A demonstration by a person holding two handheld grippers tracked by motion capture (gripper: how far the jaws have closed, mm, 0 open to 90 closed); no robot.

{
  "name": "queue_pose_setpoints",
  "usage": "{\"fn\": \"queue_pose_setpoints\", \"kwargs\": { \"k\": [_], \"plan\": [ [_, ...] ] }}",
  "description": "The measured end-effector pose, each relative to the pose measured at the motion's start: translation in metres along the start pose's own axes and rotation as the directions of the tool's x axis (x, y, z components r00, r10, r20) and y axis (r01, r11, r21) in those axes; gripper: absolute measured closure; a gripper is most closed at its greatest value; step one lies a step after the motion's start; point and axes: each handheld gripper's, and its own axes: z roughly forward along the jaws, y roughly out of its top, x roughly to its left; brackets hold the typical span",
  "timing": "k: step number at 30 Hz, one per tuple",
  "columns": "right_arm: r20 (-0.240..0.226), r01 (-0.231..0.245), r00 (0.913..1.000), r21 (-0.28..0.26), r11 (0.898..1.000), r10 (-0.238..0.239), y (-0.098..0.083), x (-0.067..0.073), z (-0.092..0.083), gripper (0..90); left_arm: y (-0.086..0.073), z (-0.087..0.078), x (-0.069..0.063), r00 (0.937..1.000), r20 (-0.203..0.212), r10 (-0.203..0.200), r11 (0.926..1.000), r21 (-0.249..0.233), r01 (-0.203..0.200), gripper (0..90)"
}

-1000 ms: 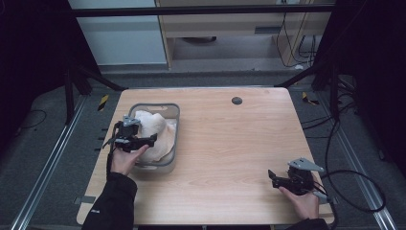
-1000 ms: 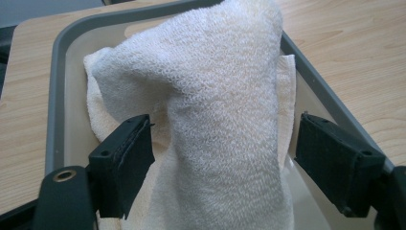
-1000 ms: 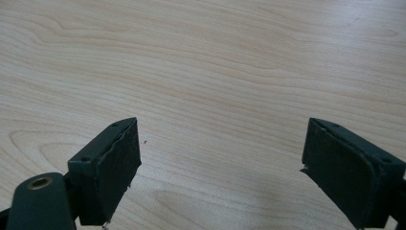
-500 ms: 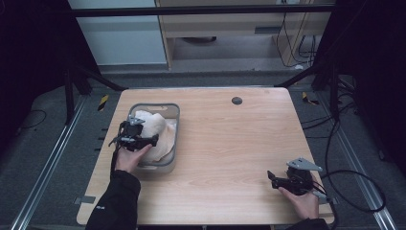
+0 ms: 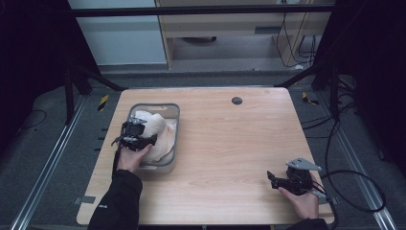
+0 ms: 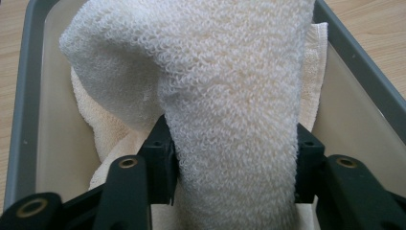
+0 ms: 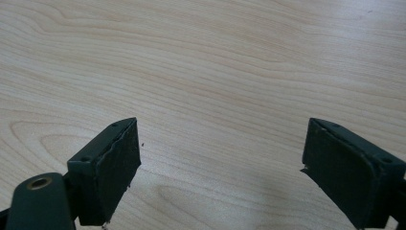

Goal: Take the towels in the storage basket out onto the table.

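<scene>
Left hand-held gripper (image 6: 234, 158) drawn nearer, pinching towel (image 6: 230, 96) over bin (image 5: 173, 139), right hand-held gripper (image 7: 220, 163) spread.

Towel (image 6: 230, 110) hides tray (image 6: 26, 96) floor and far wall; its near end cut off by frame edge. Left gripper (image 6: 234, 163) pad faces buried in cloth.
</scene>
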Motion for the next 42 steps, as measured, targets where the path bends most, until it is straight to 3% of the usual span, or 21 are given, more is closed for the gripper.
{"fn": "queue_pose_setpoints", "kwargs": {
  "k": [8,16,24,34,42],
  "plan": [
    [-0.001,0.0,1.0,0.002,1.0,0.0,0.0,0.0,0.0,12.7,0.0,-0.002,-0.002,0.9996,-0.026,-0.008,1.0,0.002,0.008,56.7],
    [-0.003,0.006,1.0,0.006,1.0,-0.006,0.0,0.0,0.001,12.7,0.0,-0.012,-0.003,0.9995,-0.032,-0.004,0.9991,-0.041,0.002,58.4],
    [-0.002,0.005,1.0,0.007,1.0,-0.005,0.0,0.0,0.0,12.7,0.004,-0.034,0.001,0.9997,-0.02,-0.015,0.9955,-0.093,0.013,58.6],
    [-0.004,0.003,1.0,0.007,1.0,-0.003,0.0,0.0,0.0,12.7,0.009,-0.063,0.01,0.9995,0.001,-0.032,0.9851,-0.169,0.032,58.9],
    [-0.002,0.002,1.0,0.008,1.0,-0.002,0.0,0.0,0.0,12.7,0.011,-0.077,0.013,0.9993,0.015,-0.035,0.9795,-0.198,0.037,58.9]
  ]
}}
